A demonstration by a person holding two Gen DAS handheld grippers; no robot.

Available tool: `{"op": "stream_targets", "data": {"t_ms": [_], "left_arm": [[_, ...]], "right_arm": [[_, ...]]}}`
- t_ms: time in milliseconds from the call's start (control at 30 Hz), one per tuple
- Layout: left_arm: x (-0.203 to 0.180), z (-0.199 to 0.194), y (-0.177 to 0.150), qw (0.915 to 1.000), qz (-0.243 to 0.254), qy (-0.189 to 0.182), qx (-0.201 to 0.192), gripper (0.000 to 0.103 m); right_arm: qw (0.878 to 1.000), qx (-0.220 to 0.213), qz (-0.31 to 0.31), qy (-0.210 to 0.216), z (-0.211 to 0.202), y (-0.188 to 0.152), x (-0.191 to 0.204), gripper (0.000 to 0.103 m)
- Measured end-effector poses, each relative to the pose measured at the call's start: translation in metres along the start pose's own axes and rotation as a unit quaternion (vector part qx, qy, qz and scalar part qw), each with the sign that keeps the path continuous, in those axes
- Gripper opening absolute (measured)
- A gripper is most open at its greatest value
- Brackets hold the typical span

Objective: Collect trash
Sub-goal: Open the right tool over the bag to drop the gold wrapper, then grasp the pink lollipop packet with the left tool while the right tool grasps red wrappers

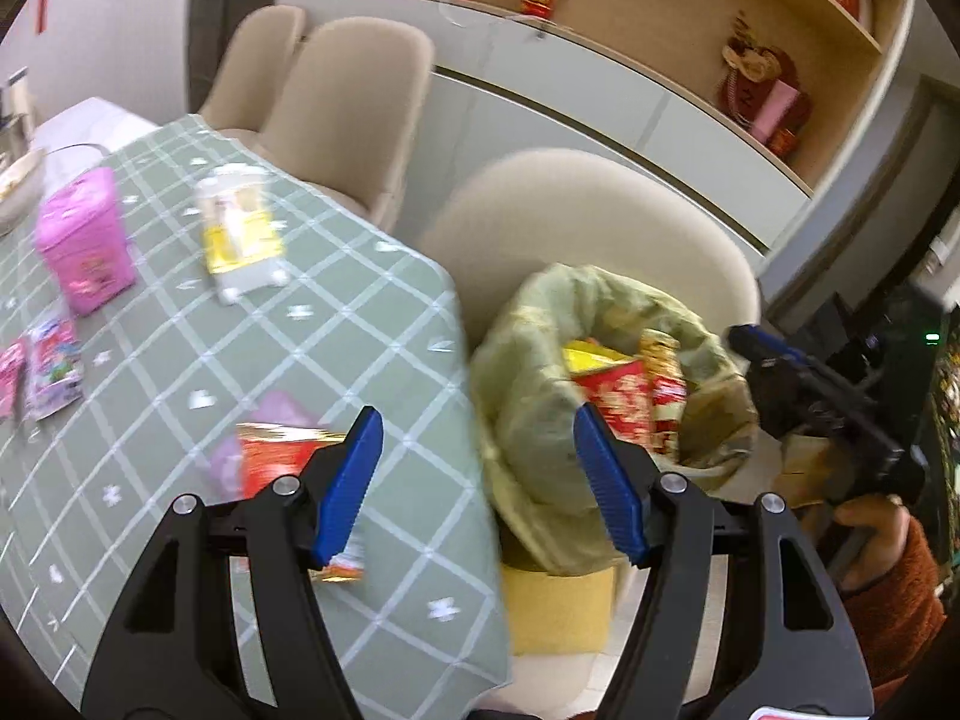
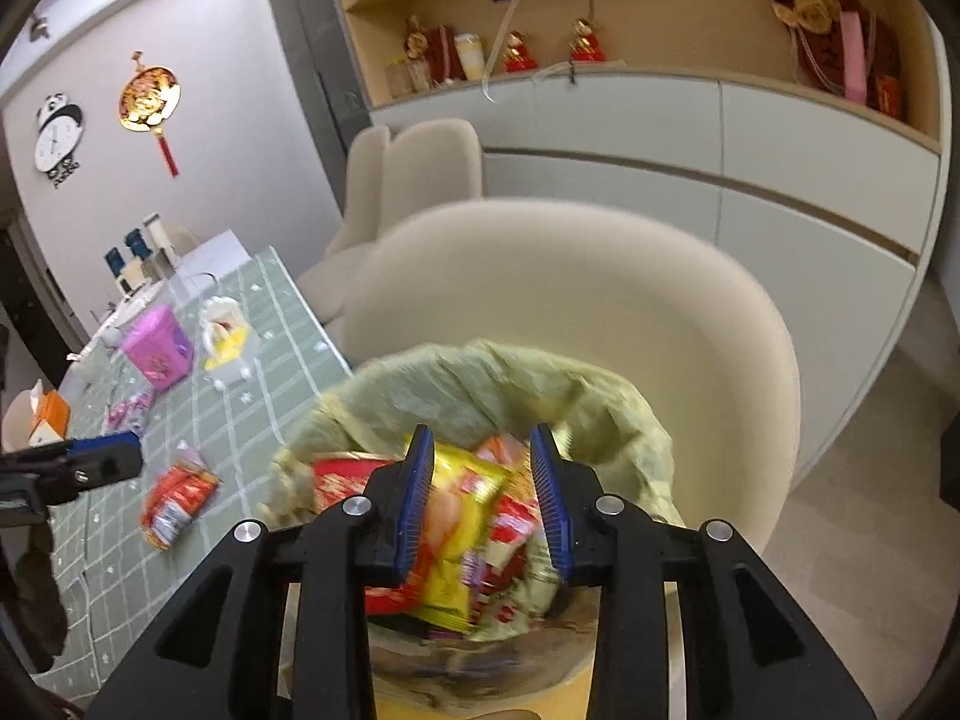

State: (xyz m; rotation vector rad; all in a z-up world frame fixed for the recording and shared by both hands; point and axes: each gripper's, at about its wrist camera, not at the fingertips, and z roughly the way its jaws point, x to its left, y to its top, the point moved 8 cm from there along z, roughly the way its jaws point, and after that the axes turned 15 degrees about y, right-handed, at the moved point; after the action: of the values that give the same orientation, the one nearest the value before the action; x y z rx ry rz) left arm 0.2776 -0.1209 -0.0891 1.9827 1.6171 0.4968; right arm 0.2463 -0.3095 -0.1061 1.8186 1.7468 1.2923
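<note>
**Trash in the bin, more on the table**

Trash wrappers fill the bin bag on the cream chair. The right gripper hangs just over them, its jaws apart and pinching nothing. Beside the chair is the green table. A red wrapper lies near its edge. The left gripper is spread wide and empty. A pink box stands farther back.

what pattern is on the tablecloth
Sage green tablecloth with a white grid; clearest in the left wrist view.
</note>
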Motion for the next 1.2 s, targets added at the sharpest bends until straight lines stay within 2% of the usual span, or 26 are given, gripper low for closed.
{"op": "stream_targets", "data": {"t_ms": [67,133,200,367,467,533,667,733,933,1000,1133,1167,1200], "left_arm": [[0.022,-0.004,0.0,0.9994,-0.021,0.024,-0.011,0.063],[0.05,-0.008,-0.001,0.9972,-0.049,0.054,-0.019,0.063],[0.081,-0.012,-0.004,0.9931,-0.082,0.082,-0.02,0.063],[0.176,-0.033,-0.017,0.9721,-0.159,0.171,-0.028,0.063],[0.226,-0.041,-0.025,0.959,-0.181,0.216,-0.032,0.063],[0.253,-0.042,-0.03,0.9543,-0.19,0.23,-0.024,0.063],[0.289,-0.027,-0.027,0.9584,-0.163,0.234,-0.001,0.063],[0.302,-0.015,-0.024,0.961,-0.15,0.232,0.007,0.063],[0.346,0.039,-0.013,0.9603,-0.177,0.214,0.031,0.063],[0.352,0.054,-0.012,0.9612,-0.178,0.207,0.042,0.063],[0.361,0.084,-0.009,0.9669,-0.149,0.199,0.056,0.063],[0.362,0.088,-0.008,0.9682,-0.147,0.194,0.058,0.058],[0.363,0.091,-0.007,0.9691,-0.145,0.19,0.059,0.049]], "right_arm": [[1.0,-0.013,-0.007,0.025,0.0,0.007,0.018,0.033],[0.998,-0.021,-0.022,0.048,0.003,0.012,0.038,0.041],[0.996,-0.026,-0.042,0.071,0.011,0.016,0.062,0.045],[0.986,-0.028,-0.101,0.133,0.041,0.015,0.124,0.055],[0.98,0.011,-0.109,0.168,0.063,0.002,0.15,0.055],[0.975,0.036,-0.113,0.187,0.077,-0.008,0.168,0.055],[0.971,0.063,-0.129,0.193,0.094,-0.022,0.191,0.055],[0.972,0.072,-0.135,0.177,0.103,-0.026,0.2,0.055],[0.982,0.082,-0.128,0.112,0.116,-0.027,0.217,0.055],[0.981,0.097,-0.132,0.103,0.124,-0.028,0.227,0.055],[0.977,0.121,-0.146,0.098,0.144,-0.032,0.249,0.055],[0.976,0.129,-0.145,0.099,0.151,-0.033,0.255,0.055],[0.975,0.133,-0.145,0.1,0.156,-0.033,0.259,0.055]]}}
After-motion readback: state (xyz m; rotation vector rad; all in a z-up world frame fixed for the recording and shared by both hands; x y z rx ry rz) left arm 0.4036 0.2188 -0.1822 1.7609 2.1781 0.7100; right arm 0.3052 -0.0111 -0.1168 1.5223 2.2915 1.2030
